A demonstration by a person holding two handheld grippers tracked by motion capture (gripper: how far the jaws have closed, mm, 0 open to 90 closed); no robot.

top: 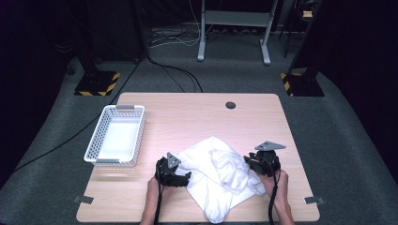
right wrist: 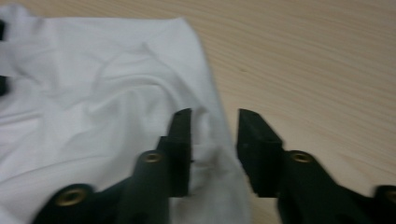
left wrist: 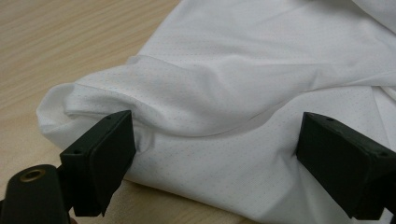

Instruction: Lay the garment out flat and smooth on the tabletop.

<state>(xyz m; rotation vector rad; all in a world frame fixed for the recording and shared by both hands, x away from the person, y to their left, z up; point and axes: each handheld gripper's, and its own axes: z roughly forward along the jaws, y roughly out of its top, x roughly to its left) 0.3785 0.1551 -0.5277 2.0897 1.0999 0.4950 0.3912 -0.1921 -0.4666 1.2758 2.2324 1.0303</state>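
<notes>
Two hand-held grippers flank one crumpled white garment on the wooden table.

There is one garment, one white basket and two grippers, each held in one hand. The left gripper has its jaws spread wide, with a folded edge of the cloth lying between them and touching the near jaw; it has not closed on anything. The right gripper has its jaws parted only a narrow way, with the garment's edge running up between them, and whether they pinch the cloth cannot be told. The garment lies between the two grippers, just ahead of each one's jaws. The basket sits well beyond the left gripper, on its outer side, apart from the cloth.
</notes>
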